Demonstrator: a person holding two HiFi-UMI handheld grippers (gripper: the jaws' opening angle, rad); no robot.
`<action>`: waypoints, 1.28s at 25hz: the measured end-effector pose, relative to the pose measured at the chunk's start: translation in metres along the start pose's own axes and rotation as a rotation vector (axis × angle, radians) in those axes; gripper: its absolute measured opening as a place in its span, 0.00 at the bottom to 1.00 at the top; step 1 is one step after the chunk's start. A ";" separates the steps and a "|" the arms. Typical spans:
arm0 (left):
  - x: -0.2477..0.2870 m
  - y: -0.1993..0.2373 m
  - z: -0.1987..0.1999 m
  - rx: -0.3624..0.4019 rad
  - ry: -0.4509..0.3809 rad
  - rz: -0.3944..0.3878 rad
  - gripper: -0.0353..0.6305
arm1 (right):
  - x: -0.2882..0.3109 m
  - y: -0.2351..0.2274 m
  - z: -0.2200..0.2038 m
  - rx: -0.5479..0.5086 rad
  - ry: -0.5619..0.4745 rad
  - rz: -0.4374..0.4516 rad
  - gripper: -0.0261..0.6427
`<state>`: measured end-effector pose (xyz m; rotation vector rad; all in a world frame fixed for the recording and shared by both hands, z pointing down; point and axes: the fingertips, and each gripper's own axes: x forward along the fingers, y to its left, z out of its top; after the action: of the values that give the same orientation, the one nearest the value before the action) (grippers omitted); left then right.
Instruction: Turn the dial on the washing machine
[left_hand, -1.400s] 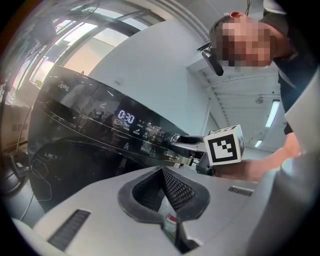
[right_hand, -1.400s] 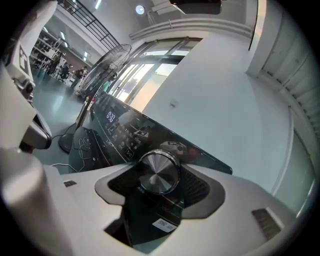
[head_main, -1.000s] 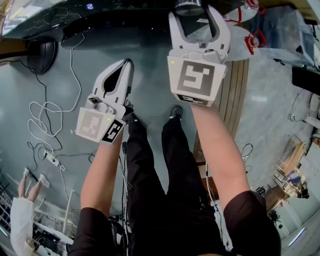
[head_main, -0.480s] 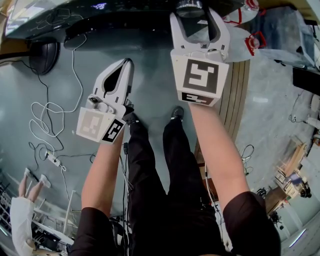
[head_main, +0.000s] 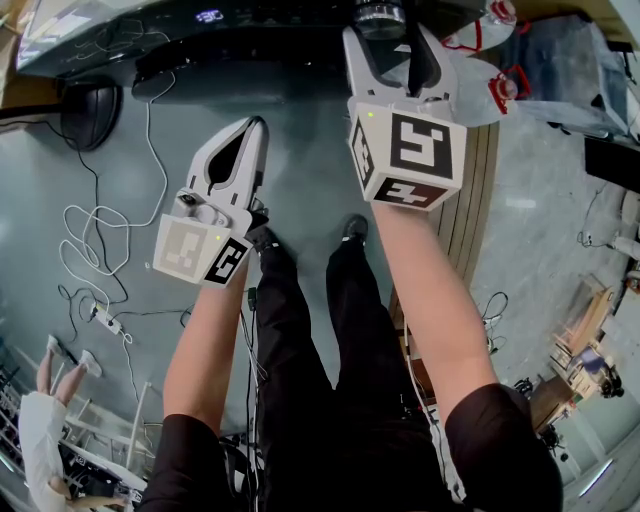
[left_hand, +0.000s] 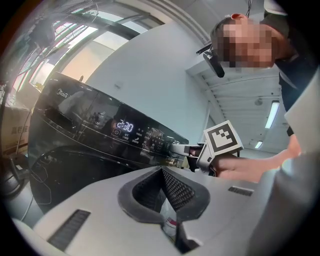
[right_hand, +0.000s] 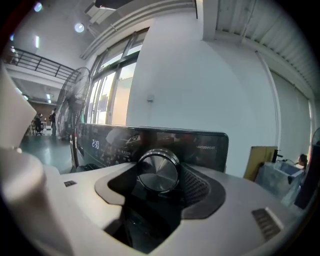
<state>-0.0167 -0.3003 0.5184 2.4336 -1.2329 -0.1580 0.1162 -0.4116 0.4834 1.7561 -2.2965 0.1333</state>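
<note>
The black washing machine panel (head_main: 250, 40) runs along the top of the head view. Its silver dial (head_main: 378, 14) sits between the jaws of my right gripper (head_main: 388, 28), which is shut on it and rolled so two marker faces show. In the right gripper view the dial (right_hand: 158, 172) fills the space between the pads, in front of the glossy panel (right_hand: 200, 145). My left gripper (head_main: 255, 125) hangs lower left, away from the machine, shut with nothing held. Its view shows the lit display (left_hand: 125, 126) and the right gripper (left_hand: 176, 148) at the panel.
White cables (head_main: 90, 230) and a power strip (head_main: 100, 318) trail over the floor at the left, near a black round object (head_main: 85, 105). A wooden board (head_main: 470, 200) lies to the right of the person's legs (head_main: 300, 330). Another person's hand (head_main: 45, 375) shows lower left.
The right gripper has rolled on the dial: its marker cube, facing the camera before, now shows two faces. The left gripper has stayed where it was.
</note>
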 end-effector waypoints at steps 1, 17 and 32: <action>0.000 0.000 0.000 0.000 -0.001 0.001 0.08 | 0.001 0.000 -0.001 0.022 0.002 0.002 0.47; -0.003 -0.003 0.004 0.000 -0.006 0.001 0.08 | 0.002 -0.007 -0.004 0.355 0.019 0.041 0.47; -0.002 -0.001 0.001 -0.002 -0.009 0.003 0.08 | 0.005 -0.012 -0.007 0.700 -0.015 0.101 0.47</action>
<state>-0.0176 -0.2984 0.5164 2.4318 -1.2398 -0.1691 0.1271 -0.4179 0.4903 1.9073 -2.5292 1.0553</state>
